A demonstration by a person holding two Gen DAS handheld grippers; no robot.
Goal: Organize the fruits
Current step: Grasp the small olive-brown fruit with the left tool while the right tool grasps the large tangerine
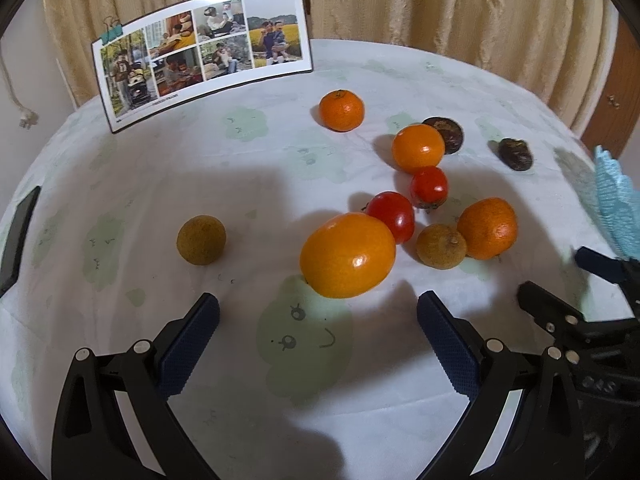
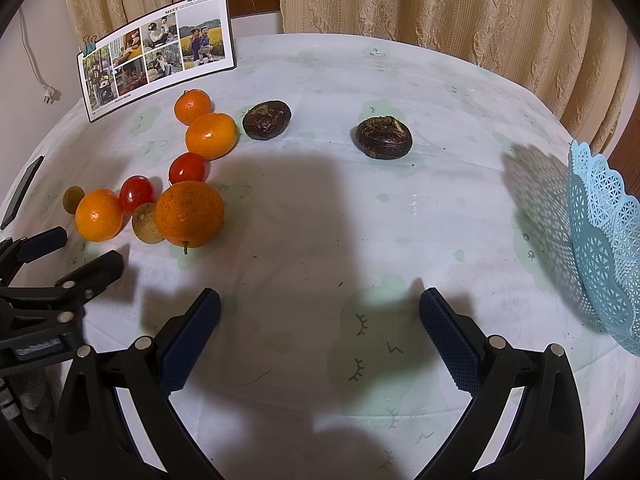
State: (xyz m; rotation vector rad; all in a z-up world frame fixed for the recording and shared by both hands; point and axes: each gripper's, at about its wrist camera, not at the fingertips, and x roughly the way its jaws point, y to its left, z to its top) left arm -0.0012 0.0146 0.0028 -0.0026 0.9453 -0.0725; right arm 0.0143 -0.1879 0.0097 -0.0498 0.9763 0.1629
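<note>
Fruit lies scattered on a white tablecloth. In the left wrist view a large orange fruit sits just ahead of my open left gripper, with two red tomatoes, several oranges, two brown longans and two dark water chestnuts beyond. My right gripper is open over bare cloth; a rough orange lies ahead to its left, a dark chestnut farther ahead. A blue lattice basket stands at the right edge.
A photo card with binder clips stands at the back left, before beige curtains. A dark phone lies at the table's left edge. Each gripper shows at the side of the other's view.
</note>
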